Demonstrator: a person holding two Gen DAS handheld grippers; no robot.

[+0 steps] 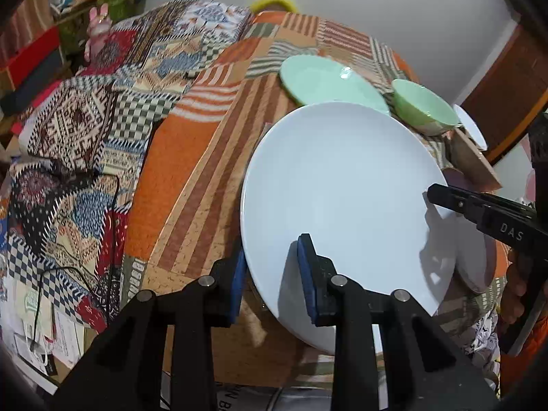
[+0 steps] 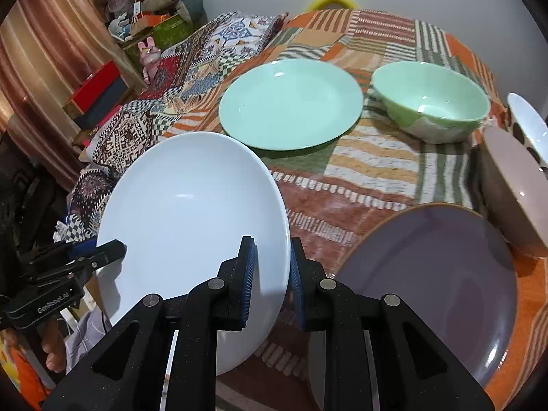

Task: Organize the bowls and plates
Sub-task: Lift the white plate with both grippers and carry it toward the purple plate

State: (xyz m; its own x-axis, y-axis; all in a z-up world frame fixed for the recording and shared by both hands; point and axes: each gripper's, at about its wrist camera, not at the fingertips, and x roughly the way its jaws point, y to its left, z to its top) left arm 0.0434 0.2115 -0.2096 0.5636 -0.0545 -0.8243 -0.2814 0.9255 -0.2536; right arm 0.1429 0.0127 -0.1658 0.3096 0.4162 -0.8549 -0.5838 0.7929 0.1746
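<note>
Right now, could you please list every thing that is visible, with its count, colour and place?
white plate: 1, white, held tilted above the near edge of the bed, between both grippers
green plate: 1, mint green, flat on the striped blanket, far centre
green bowl: 1, mint green, upright, right of the green plate
purple plate: 1, grey-purple, near right on the blanket
beige bowl: 1, beige, tilted at the far right edge
striped blanket: 1, orange, green and cream, under the dishes
left gripper: 1, black, jaws closed on the white plate's rim
right gripper: 1, black, jaws closed on the opposite rim
</note>
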